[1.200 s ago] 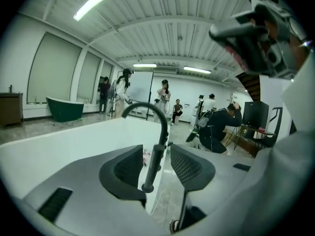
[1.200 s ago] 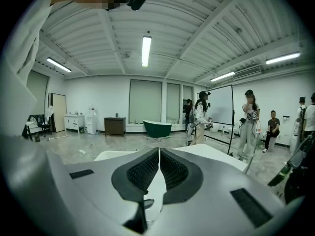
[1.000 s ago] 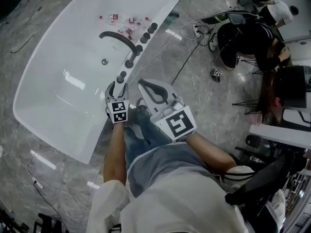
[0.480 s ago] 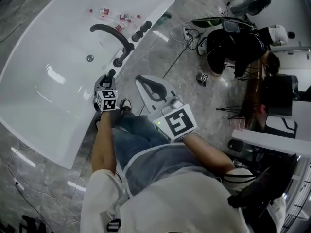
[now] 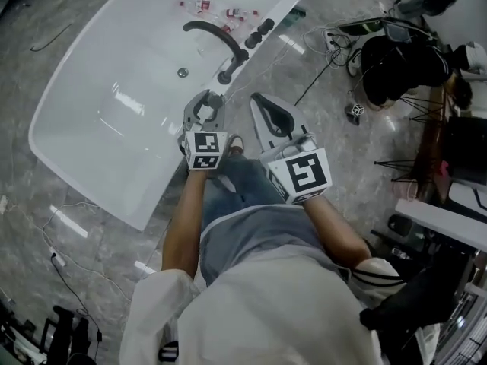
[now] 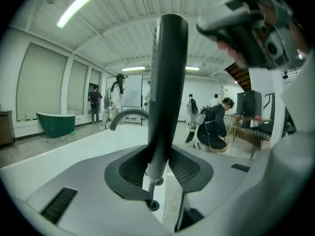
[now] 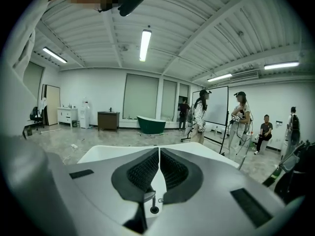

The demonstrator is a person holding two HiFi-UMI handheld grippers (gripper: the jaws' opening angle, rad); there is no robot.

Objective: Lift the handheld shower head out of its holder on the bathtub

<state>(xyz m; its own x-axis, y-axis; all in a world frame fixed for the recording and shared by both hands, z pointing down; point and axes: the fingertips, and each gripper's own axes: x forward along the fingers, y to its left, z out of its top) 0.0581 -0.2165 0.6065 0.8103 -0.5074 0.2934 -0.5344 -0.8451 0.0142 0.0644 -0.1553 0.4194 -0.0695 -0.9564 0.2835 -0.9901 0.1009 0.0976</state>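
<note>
The dark shower head [image 6: 167, 82] stands upright between the pads of my left gripper [image 6: 162, 154], its chrome lower end and hose showing just below them. The jaws are closing and press on the handle. In the head view the left gripper [image 5: 204, 99] hangs above the near rim of the white bathtub [image 5: 91, 166], the held handle mostly hidden by its fingers. My right gripper [image 5: 261, 99] hovers just right of it over the floor, shut with nothing between its pads [image 7: 147, 168].
A black curved faucet [image 5: 217, 36] and round knobs [image 5: 260, 29] sit on the tub's far rim. Small bottles [image 5: 221, 11] lie inside the tub. A crouching person in black [image 5: 403, 59], cables and furniture fill the floor at right. A green tub [image 7: 151, 123] stands far off.
The left gripper closed round the shower head handle at the tub rim and rose with it. The right gripper stayed beside it, shut.
</note>
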